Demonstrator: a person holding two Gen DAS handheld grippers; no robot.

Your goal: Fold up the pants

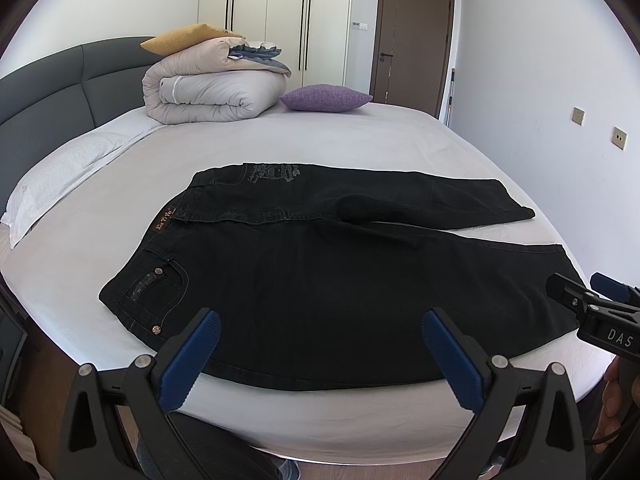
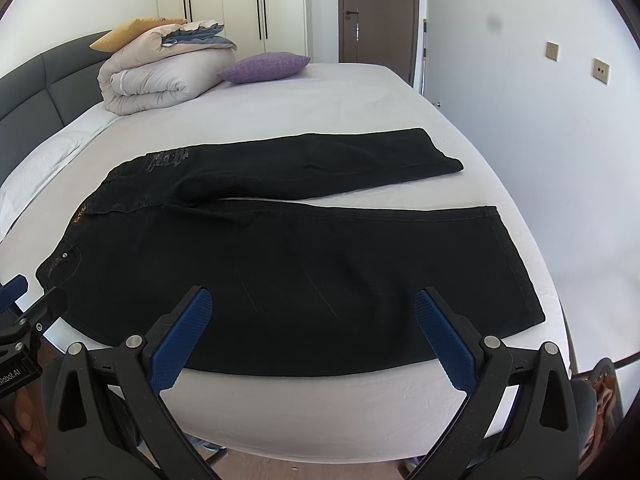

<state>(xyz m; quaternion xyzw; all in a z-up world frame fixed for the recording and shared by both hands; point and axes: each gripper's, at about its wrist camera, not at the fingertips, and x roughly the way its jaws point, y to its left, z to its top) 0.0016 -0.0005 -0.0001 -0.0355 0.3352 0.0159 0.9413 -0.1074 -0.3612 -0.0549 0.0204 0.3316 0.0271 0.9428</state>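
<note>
A pair of black jeans [image 1: 328, 280] lies flat on the white bed [image 1: 320, 140], waist to the left, both legs running right and spread apart. It also shows in the right wrist view [image 2: 320, 264]. My left gripper [image 1: 320, 328] is open and empty, above the near edge of the jeans by the hip. My right gripper [image 2: 312, 308] is open and empty, above the near leg's edge. The right gripper also shows at the right edge of the left wrist view [image 1: 588, 296]. The left gripper shows at the left edge of the right wrist view [image 2: 24, 300].
A rolled duvet [image 1: 212, 88] with a yellow cushion [image 1: 180, 38] and a purple pillow [image 1: 324, 98] sit at the far end of the bed. A grey headboard [image 1: 60, 92] is at left. A wall [image 1: 560, 80] runs along the right. Wardrobes and a brown door stand behind.
</note>
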